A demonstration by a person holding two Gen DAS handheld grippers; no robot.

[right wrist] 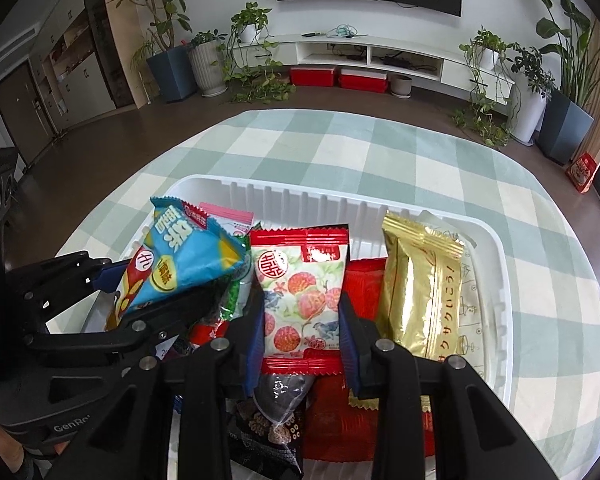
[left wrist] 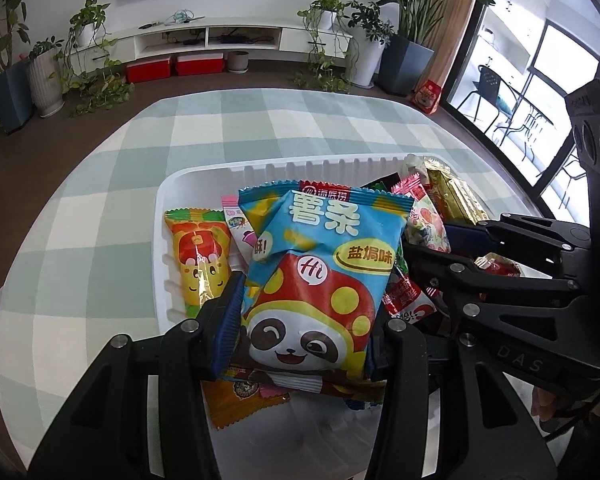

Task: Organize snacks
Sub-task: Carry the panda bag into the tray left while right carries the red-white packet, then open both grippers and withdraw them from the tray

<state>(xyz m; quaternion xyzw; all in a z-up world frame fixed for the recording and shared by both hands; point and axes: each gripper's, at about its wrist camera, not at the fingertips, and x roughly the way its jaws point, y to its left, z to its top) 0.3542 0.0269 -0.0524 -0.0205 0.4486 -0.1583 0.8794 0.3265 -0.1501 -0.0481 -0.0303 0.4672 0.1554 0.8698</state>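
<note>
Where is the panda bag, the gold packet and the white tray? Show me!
panda bag [left wrist: 320,276], left wrist view, on the red mushroom hat
gold packet [right wrist: 414,300], right wrist view, on its shiny middle
white tray [right wrist: 300,196], right wrist view, on its ribbed far wall

The blue panda-printed crisp packet [left wrist: 320,272] covers most of the pile beneath it — only corners of a pink-edged wrapper [left wrist: 236,220] and an orange foil packet [left wrist: 240,404] show. In the right wrist view, a red foil pouch [right wrist: 340,420] and a black patterned packet [right wrist: 272,424] lie half hidden under the black gripper frame. The print on the pale translucent wrapper [right wrist: 472,292] against the white ribbed plastic tray's [right wrist: 500,280] wall is too faint to read — its far end sits behind the gold foil packet [right wrist: 416,280].
</note>
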